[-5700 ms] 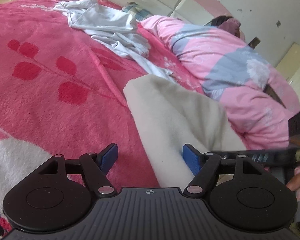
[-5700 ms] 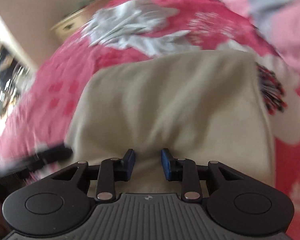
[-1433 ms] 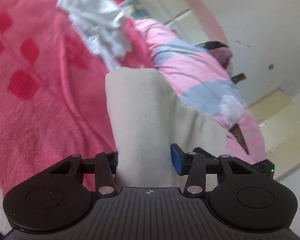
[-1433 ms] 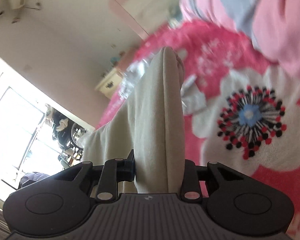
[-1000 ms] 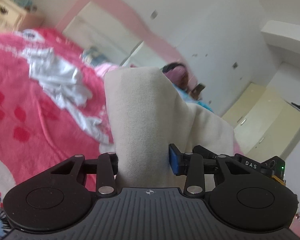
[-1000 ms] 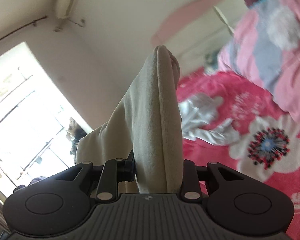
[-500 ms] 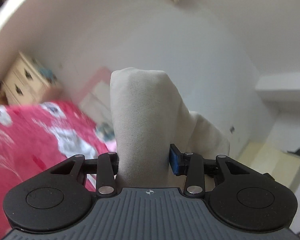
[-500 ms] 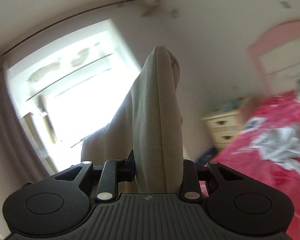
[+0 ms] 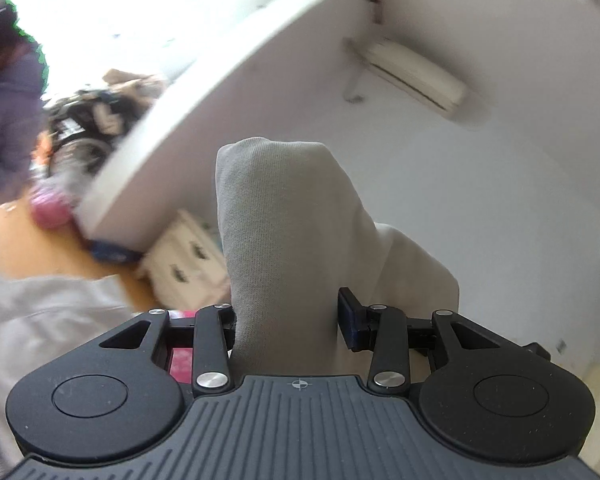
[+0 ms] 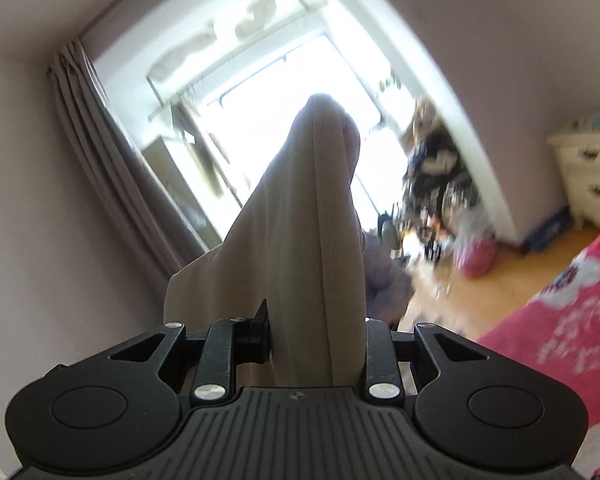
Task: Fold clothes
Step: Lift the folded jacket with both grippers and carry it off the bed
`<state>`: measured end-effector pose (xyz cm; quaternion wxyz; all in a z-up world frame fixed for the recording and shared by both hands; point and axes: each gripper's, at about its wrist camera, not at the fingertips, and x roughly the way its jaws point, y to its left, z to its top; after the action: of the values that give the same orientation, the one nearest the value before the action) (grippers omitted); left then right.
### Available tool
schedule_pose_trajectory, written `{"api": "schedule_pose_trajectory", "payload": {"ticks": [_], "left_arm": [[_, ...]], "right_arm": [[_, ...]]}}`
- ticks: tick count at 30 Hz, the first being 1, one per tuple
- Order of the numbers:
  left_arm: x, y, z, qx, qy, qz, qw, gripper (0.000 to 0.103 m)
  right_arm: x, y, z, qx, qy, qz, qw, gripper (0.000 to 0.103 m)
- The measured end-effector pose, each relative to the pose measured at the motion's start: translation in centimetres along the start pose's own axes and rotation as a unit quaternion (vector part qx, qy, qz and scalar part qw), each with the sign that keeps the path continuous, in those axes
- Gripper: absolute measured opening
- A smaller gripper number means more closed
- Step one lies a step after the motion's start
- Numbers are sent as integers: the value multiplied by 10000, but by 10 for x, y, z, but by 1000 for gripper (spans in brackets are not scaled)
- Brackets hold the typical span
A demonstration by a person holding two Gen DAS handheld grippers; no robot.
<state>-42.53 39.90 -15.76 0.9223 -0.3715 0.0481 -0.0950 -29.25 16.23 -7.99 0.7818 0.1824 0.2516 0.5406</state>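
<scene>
Gripping a bunched beige garment (image 9: 284, 240), the left tongs (image 9: 286, 320) clamp it between their fingers, and the right tongs (image 10: 316, 336) are clamped on the same cloth (image 10: 316, 240). It stands up ahead of both tongs, aloft, clear of the bed (image 10: 560, 340) at the right tongs' lower right. How far folding stands cannot be judged; ahead is open air.

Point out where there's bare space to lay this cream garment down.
Only one free patch shows: the pink bedspread at the right wrist view's lower right, bordered by the wooden floor. The floor by the window is crowded with a blurred pile of belongings. Both the left hand-held gripper and right hand-held gripper grip the cream garment, aimed upward.
</scene>
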Motion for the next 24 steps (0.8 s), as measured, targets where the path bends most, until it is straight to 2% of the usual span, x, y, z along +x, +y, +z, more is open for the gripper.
{"api": "schedule_pose_trajectory", "payload": {"ticks": [6,11,17,18,24], "left_arm": [[0,44,-6,-668,163,597,9958,38],[16,69,-8,-1159,263,857,9892,38],[20,106,4,-1421,434,1257,9809,38],[9,111,7,-1423,472,1330,9797,38],[9,131,7,-1466,561,1638,9739,38]], "right_arm": [[59,-27,-9,314,715,-111,9969,30],[96,-46,-12,587,1055,-156,9926,30],[135,-75,-22,916,1437,-220,9851,30],[142,-80,-23,970,1500,-230,9836,29],[167,-106,-29,1261,1810,-179,9752,29]]}}
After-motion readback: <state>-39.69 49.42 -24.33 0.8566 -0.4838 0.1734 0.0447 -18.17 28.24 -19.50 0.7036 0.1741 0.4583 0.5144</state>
